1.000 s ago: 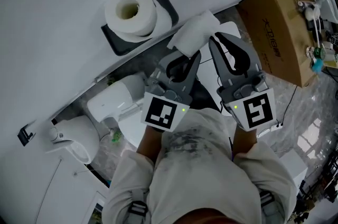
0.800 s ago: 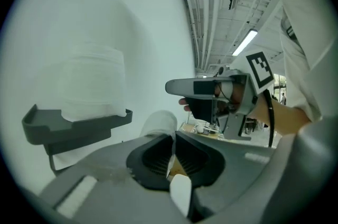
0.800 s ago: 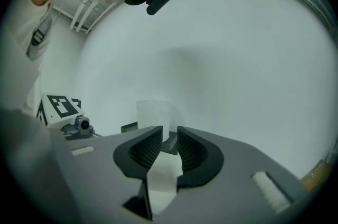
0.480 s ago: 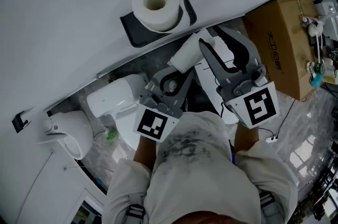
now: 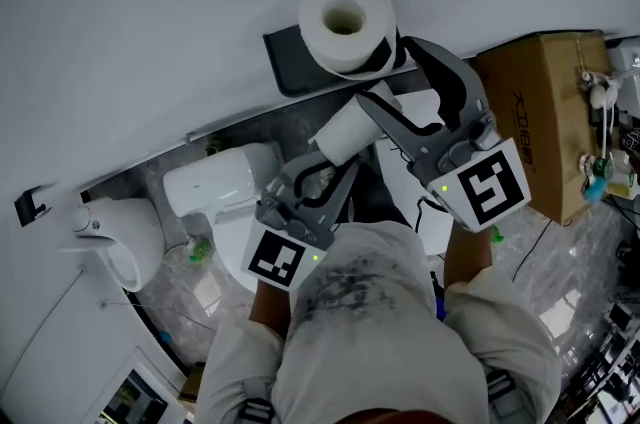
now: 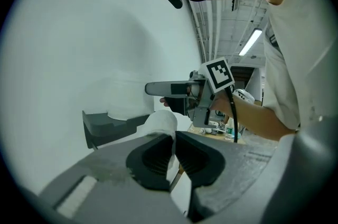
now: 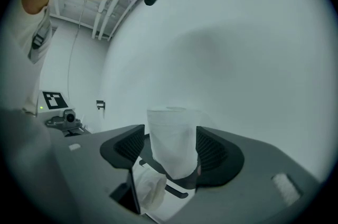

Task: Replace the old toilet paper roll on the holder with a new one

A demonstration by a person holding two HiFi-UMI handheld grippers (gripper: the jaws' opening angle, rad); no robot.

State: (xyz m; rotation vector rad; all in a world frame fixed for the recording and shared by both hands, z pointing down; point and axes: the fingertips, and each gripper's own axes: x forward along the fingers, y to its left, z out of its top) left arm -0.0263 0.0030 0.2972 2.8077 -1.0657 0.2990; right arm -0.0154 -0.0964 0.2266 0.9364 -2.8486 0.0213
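Toilet paper, a full white roll [image 5: 345,17], stands on end on the dark grey tray-shaped holder [image 5: 290,64] fixed to the pale wall [image 5: 150,12]; that holder carries nothing else I can see. The brown cardboard box [image 5: 540,122] at the right has its flaps shut, so its contents are hidden from me. Small items and cables along its far edge are too small to name.

My right gripper [image 5: 388,72] has just been opening its jaws. They stand wide apart just beside the holder. In the right gripper view the white roll shows between them, close to both pads, with neither pad visibly pressing on it.

My left gripper [image 6: 173,143] is pinched nearly shut on a smaller white bundle of paper [image 5: 345,134]. It holds the bundle below the holder and beside the right gripper's lower jaw. Only a thin layer is caught between the pads, and I cannot tell whether the bundle is a spent roll or loose sheets.

The glossy white plastic fixture [image 5: 215,187] on the floor is partly covered by my left gripper, so I cannot make out its shape.
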